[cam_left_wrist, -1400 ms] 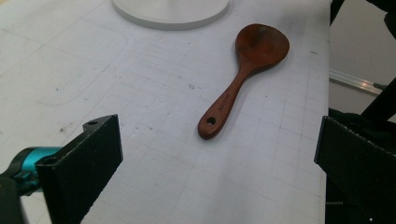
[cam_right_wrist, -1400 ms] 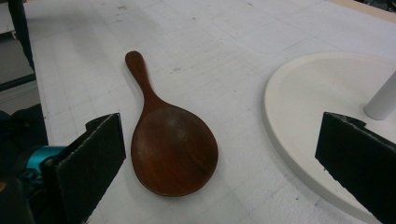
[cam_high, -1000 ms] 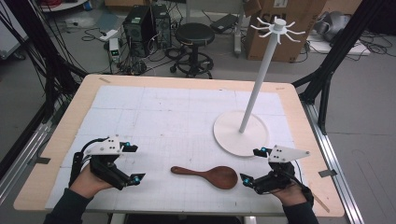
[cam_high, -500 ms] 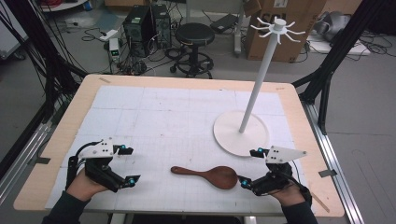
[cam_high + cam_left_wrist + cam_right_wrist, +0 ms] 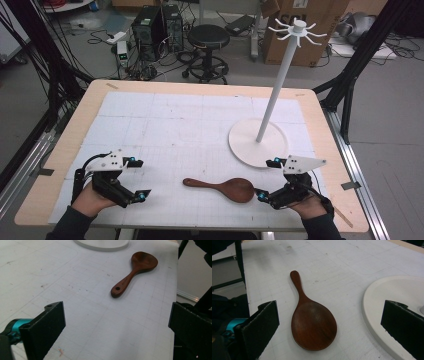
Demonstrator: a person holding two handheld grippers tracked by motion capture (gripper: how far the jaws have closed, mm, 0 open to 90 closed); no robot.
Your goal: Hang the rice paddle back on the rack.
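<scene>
A dark wooden spoon (image 5: pixel 225 187) lies flat on the white mat near the front edge, bowl to the right, handle to the left. My right gripper (image 5: pixel 267 178) is open just right of the bowl, and the spoon (image 5: pixel 310 320) lies between and ahead of its jaws. My left gripper (image 5: pixel 139 178) is open at the front left, empty, a short way from the handle end (image 5: pixel 117 290). A white rack (image 5: pixel 272 85) with a round base and hooks on top stands at the right.
The white gridded mat (image 5: pixel 190 130) covers a wooden table (image 5: pixel 70 135). The rack's round base (image 5: pixel 257 145) sits just behind my right gripper. Past the table's far edge are a stool (image 5: pixel 209 37), computer cases, cables and a cardboard box.
My left gripper has drifted slightly left and toward the front edge. The right gripper has shifted a little toward the spoon's bowl. The spoon has not moved.
</scene>
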